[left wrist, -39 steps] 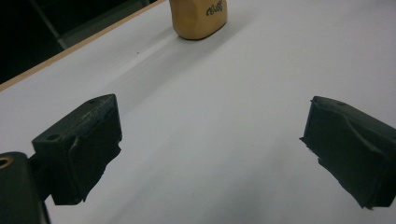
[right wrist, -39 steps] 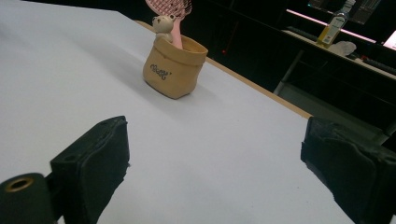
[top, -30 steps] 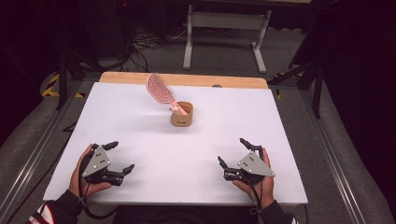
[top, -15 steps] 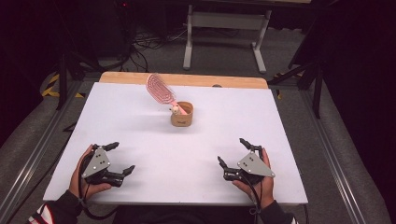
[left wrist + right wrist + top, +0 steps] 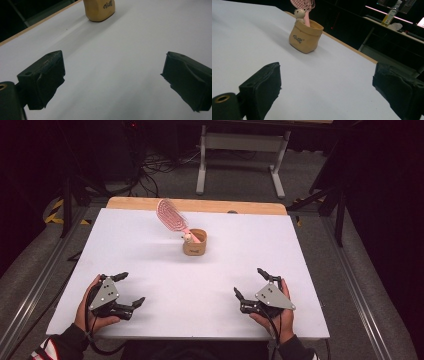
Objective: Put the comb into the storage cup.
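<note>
Nothing has shifted over the last second: our left gripper and right gripper still rest spread wide and empty near the table's front edge, well apart from the hairbrush leaning in its tan pouch, so work looks unstarted.

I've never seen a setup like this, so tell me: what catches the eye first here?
A small tan pouch stands alone toward the far middle of the white table, with a pink hairbrush leaning out of it and a tiny bear figure at its rim. Near the front edge, the left gripper and right gripper rest in a person's hands, jaws wide apart, holding nothing.
</note>
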